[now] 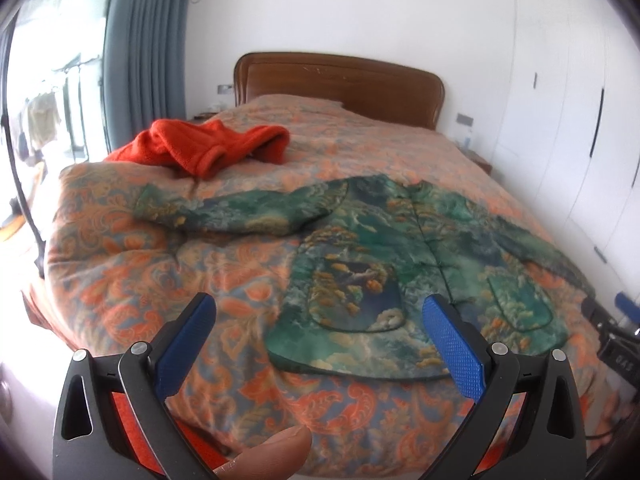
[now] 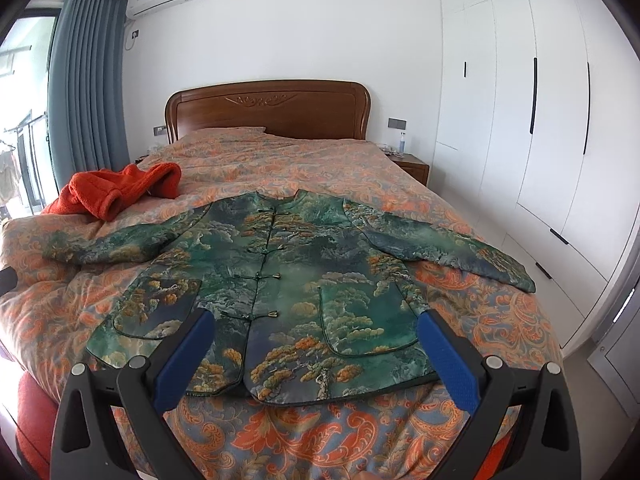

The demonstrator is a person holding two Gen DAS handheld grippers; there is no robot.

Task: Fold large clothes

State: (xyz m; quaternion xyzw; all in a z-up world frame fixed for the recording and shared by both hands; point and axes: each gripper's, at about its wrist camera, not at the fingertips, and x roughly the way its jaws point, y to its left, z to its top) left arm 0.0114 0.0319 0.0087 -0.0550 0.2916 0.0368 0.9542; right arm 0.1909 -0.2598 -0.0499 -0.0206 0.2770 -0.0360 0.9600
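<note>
Left wrist view: the left hand-held gripper hovers with fingers spread, empty, above the green jacket spread flat on the bed. Right wrist view: the right hand-held gripper hangs equally wide over the jacket's hem, buttoned front up and sleeves out, probably ready for a first fold; an orange garment waits aside.

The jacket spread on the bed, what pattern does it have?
The jacket is green with golden-orange pine trees and clouds, clearest in the right wrist view.
</note>
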